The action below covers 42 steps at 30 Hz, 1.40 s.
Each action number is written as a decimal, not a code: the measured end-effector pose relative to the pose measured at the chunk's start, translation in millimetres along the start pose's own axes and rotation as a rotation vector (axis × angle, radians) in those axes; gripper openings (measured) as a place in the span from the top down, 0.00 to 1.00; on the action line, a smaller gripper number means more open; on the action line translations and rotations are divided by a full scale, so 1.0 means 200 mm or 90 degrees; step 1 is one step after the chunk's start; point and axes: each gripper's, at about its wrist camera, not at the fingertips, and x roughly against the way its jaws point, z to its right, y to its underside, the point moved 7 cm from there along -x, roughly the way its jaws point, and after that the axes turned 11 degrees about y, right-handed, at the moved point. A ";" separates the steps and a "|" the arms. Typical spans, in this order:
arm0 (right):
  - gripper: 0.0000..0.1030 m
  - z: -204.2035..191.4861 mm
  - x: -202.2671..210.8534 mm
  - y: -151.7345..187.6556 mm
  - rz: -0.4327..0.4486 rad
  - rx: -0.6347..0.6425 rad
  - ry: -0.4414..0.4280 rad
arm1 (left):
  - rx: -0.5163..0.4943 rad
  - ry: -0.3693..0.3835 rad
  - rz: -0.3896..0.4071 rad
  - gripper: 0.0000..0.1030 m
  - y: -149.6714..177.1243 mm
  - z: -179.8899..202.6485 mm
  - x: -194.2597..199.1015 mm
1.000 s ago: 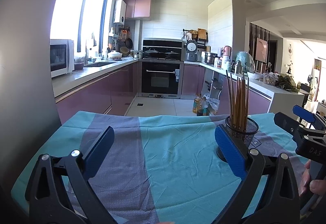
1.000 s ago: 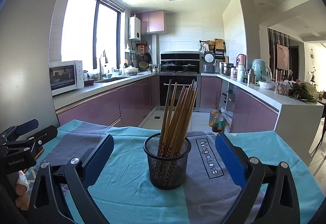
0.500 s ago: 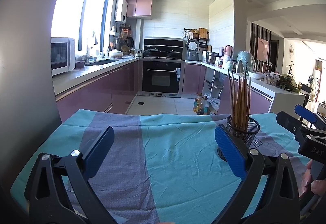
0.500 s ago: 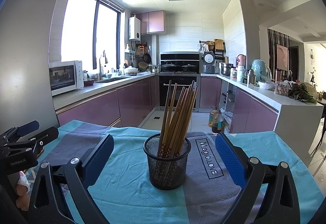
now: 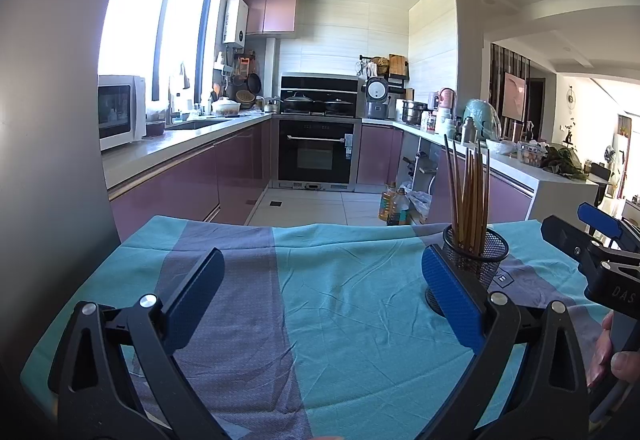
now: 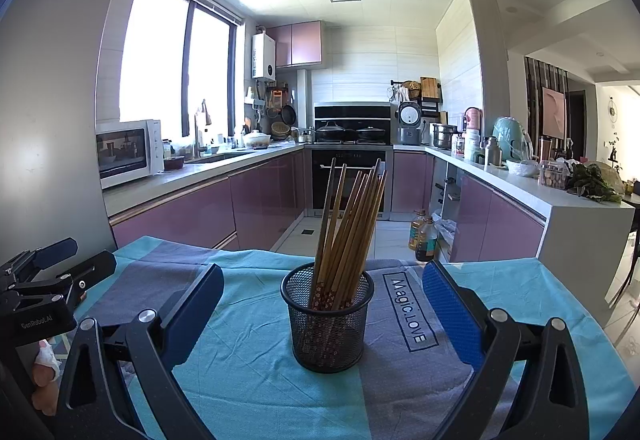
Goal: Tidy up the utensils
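Observation:
A black mesh cup stands upright on the teal and grey tablecloth, holding several wooden chopsticks. My right gripper is open, its blue pads on either side of the cup and apart from it. In the left wrist view the same cup sits at the right, just behind the right pad, with the chopsticks standing in it. My left gripper is open over bare cloth with nothing between its fingers. The other gripper shows at each view's edge: the right one, the left one.
The cloth-covered table ends at a far edge, beyond which lies a kitchen floor with oil bottles. Purple cabinets, an oven and a microwave line the room. A hand holds the right gripper's handle.
The left wrist view has tilted down a little, so the kitchen and the cup sit slightly higher in frame. The right gripper, the cup and the chopsticks have not moved.

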 end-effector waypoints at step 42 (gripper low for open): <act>0.06 -0.01 -0.01 0.01 -0.004 -0.006 -0.003 | -0.001 -0.001 -0.003 0.06 0.00 0.00 0.00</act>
